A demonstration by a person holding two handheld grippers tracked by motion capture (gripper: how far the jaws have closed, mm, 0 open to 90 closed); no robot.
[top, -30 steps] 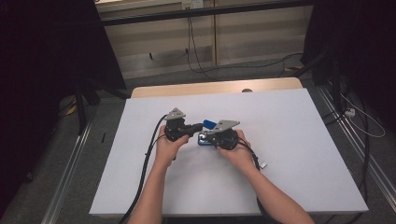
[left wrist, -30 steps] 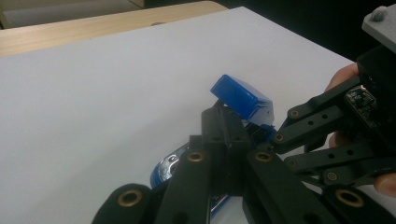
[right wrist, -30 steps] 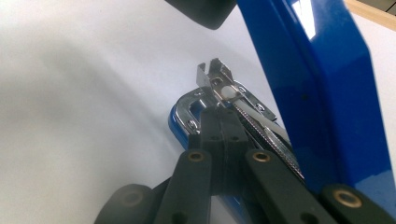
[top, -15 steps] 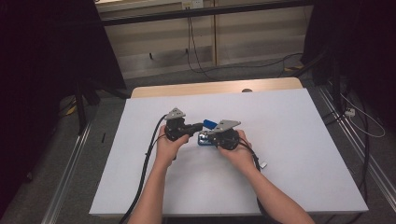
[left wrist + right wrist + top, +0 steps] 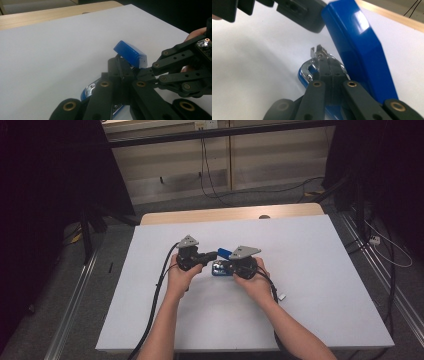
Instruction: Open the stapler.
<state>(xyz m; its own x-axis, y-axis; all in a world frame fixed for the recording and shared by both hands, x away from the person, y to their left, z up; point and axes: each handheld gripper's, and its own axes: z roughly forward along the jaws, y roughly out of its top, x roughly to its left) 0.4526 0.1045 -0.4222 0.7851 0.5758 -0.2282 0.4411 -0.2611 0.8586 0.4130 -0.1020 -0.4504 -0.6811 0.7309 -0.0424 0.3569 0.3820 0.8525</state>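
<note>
At the middle of the white table (image 5: 320, 270), nothing has shifted over the last second: the blue stapler (image 5: 223, 261) lies with its lid (image 5: 130, 53) swung up. Both grippers stay clenched, the left gripper (image 5: 214, 255) propping the lid, the right gripper (image 5: 320, 55) poking the metal magazine (image 5: 310, 65). Likely a pause in loading or clearing staples.
</note>
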